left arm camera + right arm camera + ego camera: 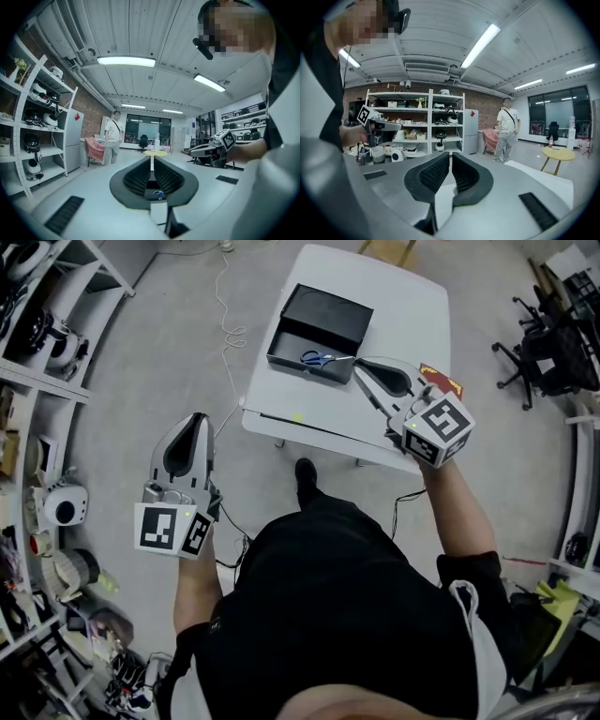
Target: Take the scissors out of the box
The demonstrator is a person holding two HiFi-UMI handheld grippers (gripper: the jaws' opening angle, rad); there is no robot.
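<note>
The black box [298, 360] is sitting open on the white counter [403, 306], with its lid [330, 311] lying against the side of the box farthest from the person. The scissors [319, 359] are lying inside the box, close to the wall nearest the person. Their blue handles are pointing toward the left end of the box and their blades toward the right end.

The right gripper [361, 362] is hovering just beside the right front corner of the box, with its tip pointing at that corner. Whether it is touching the box cannot be determined. Its fingers [433, 176] are standing closed, with only a thin slit between the ribbed pads, and are gripping nothing.

The left gripper [199, 420] is hanging over the floor [169, 343], well apart from the box on its left and nearer the person. Its fingers [138, 177] are also standing closed and are holding nothing.

A red item [442, 381] is lying on the counter to the right of the box, beyond the right gripper. A white cable [228, 329] is trailing across the floor to the left of the box.
</note>
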